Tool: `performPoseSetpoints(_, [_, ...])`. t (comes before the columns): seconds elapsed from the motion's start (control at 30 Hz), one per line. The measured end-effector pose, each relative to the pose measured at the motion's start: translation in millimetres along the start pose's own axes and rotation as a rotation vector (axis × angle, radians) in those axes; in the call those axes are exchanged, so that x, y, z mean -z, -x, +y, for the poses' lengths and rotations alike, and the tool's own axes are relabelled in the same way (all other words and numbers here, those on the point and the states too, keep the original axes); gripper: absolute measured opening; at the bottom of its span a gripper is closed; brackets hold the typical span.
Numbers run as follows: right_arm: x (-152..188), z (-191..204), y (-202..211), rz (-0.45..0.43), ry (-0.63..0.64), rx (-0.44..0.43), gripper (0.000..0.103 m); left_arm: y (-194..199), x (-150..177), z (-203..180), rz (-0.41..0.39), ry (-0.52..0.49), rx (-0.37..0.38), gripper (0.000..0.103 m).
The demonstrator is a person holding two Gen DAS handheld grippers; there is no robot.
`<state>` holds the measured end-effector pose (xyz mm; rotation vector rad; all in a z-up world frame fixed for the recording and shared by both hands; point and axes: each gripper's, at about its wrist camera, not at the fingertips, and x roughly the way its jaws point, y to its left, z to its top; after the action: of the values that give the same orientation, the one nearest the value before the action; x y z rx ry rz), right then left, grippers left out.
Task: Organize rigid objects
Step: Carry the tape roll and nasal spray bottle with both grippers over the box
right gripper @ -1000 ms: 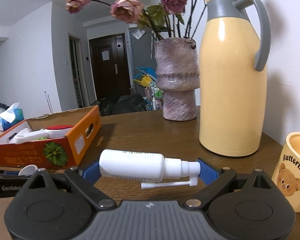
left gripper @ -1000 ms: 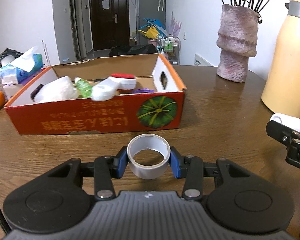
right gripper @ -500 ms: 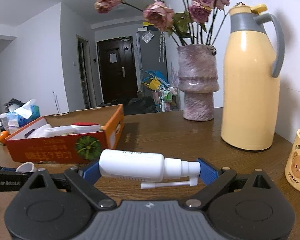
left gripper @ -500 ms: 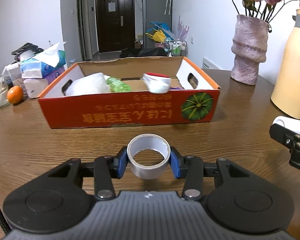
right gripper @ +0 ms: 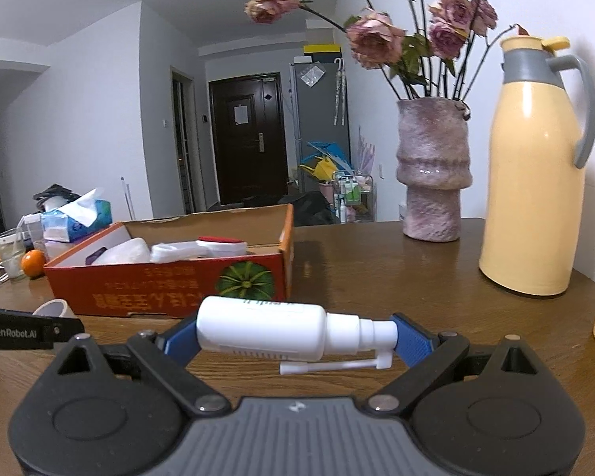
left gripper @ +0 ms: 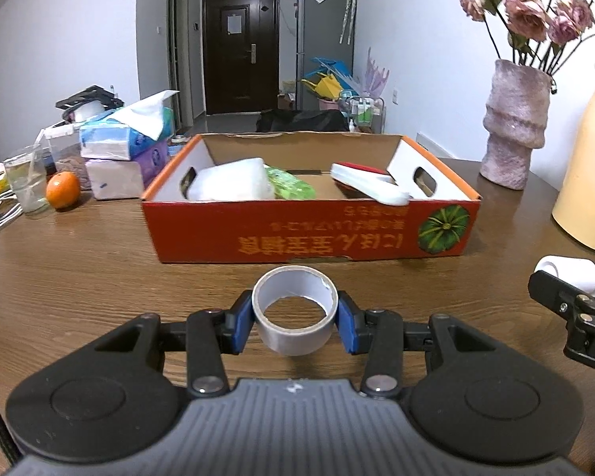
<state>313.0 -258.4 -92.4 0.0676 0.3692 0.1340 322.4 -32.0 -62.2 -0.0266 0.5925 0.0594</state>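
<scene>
From my left wrist, my left claw (left gripper: 295, 319) is clamped across the sides of a grey tape roll (left gripper: 294, 309), its hole facing up, so the blue pads (left gripper: 242, 323) bite the rigid core rather than the loose tape edge. I carry it clear of the wooden surface (left gripper: 79, 277), pointed slightly down at the orange cardboard box (left gripper: 309, 234) at twelve o'clock, which already holds other items. My right claw (left gripper: 571, 309) shows at three o'clock.

From my right wrist, that claw (right gripper: 295, 337) is closed end to end on a white spray bottle (right gripper: 265, 331) lying crosswise, nozzle toward three o'clock. I judge that lengthwise pinch keeps the round body from rolling out. The box sits at ten o'clock, the vase (right gripper: 432, 170) at one and the yellow flask (right gripper: 535, 182) at two, both well apart from my path.
</scene>
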Motion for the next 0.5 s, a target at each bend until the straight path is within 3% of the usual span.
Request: performPoseSetpoints(0.5, [-24.8,40.1,-11.5,-0.056,0.032,-0.031,0.098,2.8,-25.6,30.8,-0.056,0.026,0.002,0.044])
